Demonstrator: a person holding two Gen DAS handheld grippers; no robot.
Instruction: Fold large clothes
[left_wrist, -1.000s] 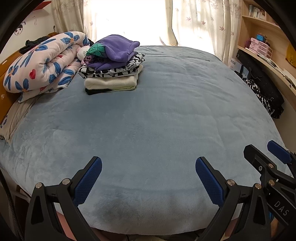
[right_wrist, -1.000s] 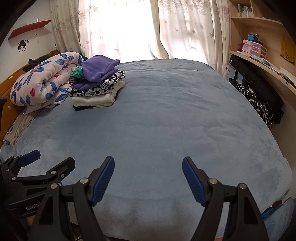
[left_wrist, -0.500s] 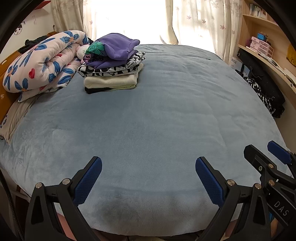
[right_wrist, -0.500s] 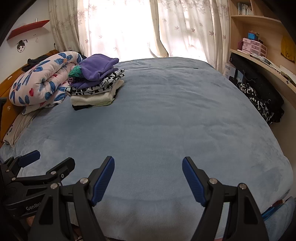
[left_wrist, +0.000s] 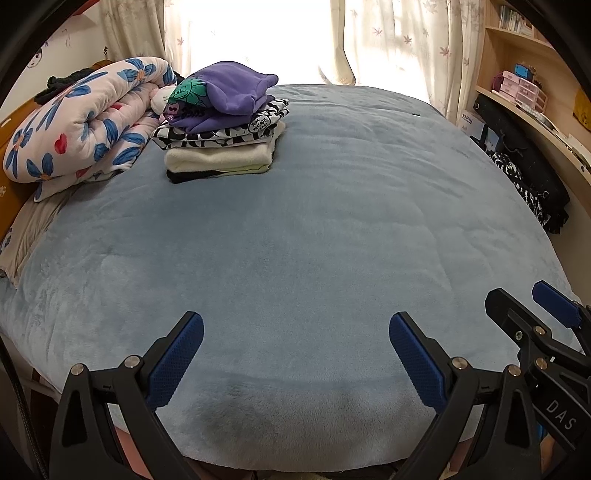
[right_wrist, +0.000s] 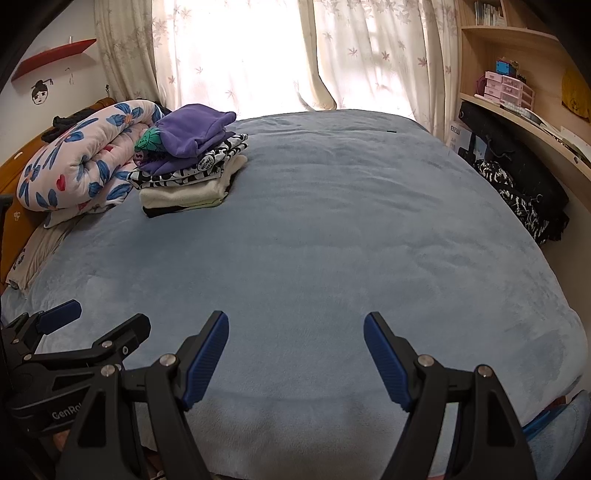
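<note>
Sunlit bedroom w/ pale curtains (right_wrist: 236, 59); most of it is a big bed (left_wrist: 314, 229) under a blue fleece cover, bare across the middle. Up at the far left corner sits a stack of folded clothes (left_wrist: 221, 133), purple piece on top, black-and-white print under it, cream and dark layers at the bottom, right beside a rolled floral quilt (left_wrist: 81, 122).

Left tongs (left_wrist: 295, 354) and right tongs (right_wrist: 295, 354) both hover over the near edge of the bed, side by side, spread wide, nothing between the pads. Neither touches the cover, as far as I can see.

My read: between garments. One pile is done and no unfolded piece lies on the bed. Dark and patterned fabric (right_wrist: 517, 199) hangs off to the right by the shelf, maybe the next item, can't tell. Next move prob. calls for fetching a fresh garment and laying it flat on the open blue area before any fold begins.
</note>
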